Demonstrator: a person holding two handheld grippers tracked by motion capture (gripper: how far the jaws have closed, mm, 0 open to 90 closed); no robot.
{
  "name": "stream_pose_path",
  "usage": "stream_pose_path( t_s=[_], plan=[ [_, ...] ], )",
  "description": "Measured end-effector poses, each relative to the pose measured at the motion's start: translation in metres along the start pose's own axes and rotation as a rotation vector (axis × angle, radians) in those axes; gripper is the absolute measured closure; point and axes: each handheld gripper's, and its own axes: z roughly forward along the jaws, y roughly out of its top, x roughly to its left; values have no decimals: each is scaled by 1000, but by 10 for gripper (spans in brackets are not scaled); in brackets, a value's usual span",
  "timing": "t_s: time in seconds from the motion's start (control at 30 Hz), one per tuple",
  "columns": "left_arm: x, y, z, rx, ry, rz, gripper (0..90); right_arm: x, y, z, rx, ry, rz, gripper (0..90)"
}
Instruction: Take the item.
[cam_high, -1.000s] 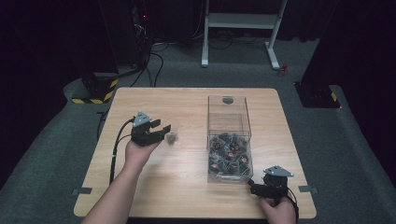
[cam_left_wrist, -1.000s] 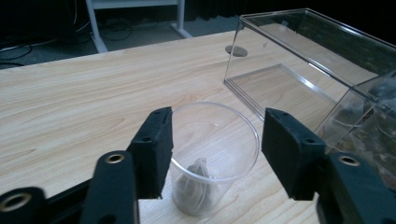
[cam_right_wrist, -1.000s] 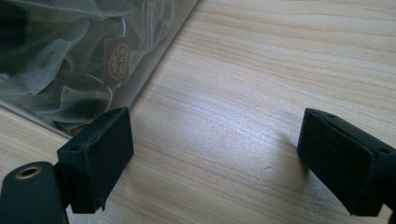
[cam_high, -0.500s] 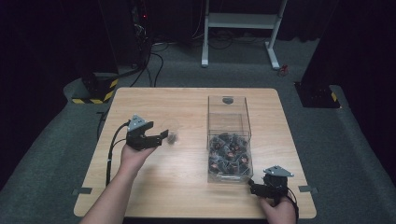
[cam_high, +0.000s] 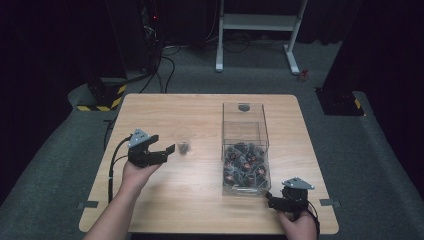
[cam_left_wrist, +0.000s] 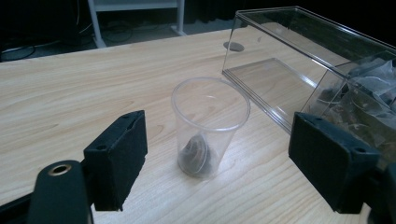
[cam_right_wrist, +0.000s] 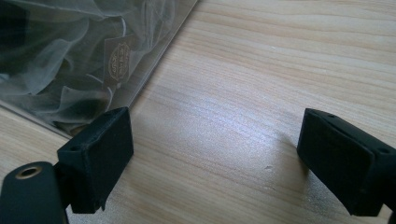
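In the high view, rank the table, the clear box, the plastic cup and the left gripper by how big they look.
1. table
2. clear box
3. left gripper, jaws just opened
4. plastic cup, a little smaller than that gripper, though not by much

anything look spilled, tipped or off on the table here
Nothing stands out. The clear cup stands upright on the table with one dark sachet at its bottom, nothing spilled around it. The clear box sits square, its sachets heaped at the near end. The left claw is open, clear of the cup.

Perhaps a white table frame (cam_high: 260, 22) behind
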Motion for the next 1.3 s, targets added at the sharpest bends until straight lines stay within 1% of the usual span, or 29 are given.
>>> stream_pose_path(
  t_s=[0.1,0.33,0.6,0.7,0.83,0.87,0.93,1.0,1.03,1.07,1.1,1.13,1.23,1.3],
  plan=[
    [-1,-2,-5,-1,-2,-7,199,0,0,0,0,0,0,104],
    [1,-7,-17,-5,1,-11,200,0,0,0,0,0,0,104],
    [3,-14,-30,-11,-5,-16,201,0,0,0,0,0,0,104],
    [4,-18,-34,-4,1,-13,201,0,0,0,0,-1,-1,105],
    [7,-26,-36,17,20,-3,204,0,0,0,-1,-1,-1,105],
    [7,-28,-37,21,20,-6,204,0,0,0,0,-1,0,106],
    [7,-33,-37,18,19,-31,207,0,0,0,0,-1,0,106],
    [6,-38,-36,-1,18,-81,214,0,0,0,-1,-1,-1,106],
    [8,-41,-36,11,23,-66,215,0,0,0,0,-1,0,106],
    [9,-44,-37,18,24,-66,216,0,0,0,0,-1,0,106],
    [13,-46,-39,52,29,-12,216,0,0,0,-1,-1,-1,106],
    [13,-48,-39,59,29,-15,216,0,0,0,-1,-1,-1,107],
    [15,-55,-39,79,40,-1,216,0,0,0,-1,-2,-1,107],
    [14,-60,-39,92,44,0,215,0,0,0,-1,-2,-1,107]
  ],
)
